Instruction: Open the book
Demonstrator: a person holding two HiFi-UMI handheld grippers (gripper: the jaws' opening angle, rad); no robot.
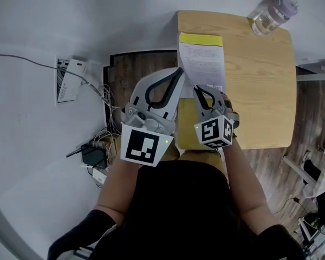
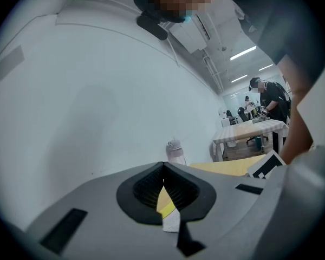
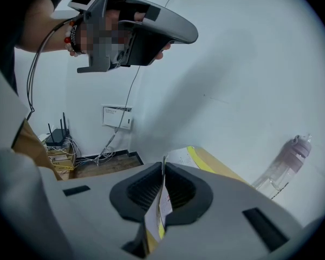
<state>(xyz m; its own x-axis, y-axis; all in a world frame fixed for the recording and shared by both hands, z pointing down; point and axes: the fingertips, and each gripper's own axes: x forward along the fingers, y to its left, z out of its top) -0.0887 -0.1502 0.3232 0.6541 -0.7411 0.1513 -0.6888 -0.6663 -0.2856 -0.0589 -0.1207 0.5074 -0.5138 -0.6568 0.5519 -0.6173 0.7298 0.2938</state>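
Note:
The book [image 1: 203, 64] lies open on the small wooden table [image 1: 260, 91], a white printed page showing with a yellow band at its far end. My right gripper [image 1: 196, 89] is at the book's near edge, shut on a white page; in the right gripper view the sheet [image 3: 161, 207] runs between the ribbed pads, tips [image 3: 163, 164] together. My left gripper [image 1: 180, 70] hovers at the page's left edge, tips [image 2: 163, 164] meeting. Through its jaw window I see only a strip of the yellow and white book [image 2: 168, 207]; whether it pinches any paper is unclear.
A clear water bottle [image 1: 271, 14] lies at the table's far right corner. On the floor to the left are a router with tangled cables [image 1: 92, 156] and a wall box [image 1: 67, 80]. People stand by another table [image 2: 249, 131] in the background.

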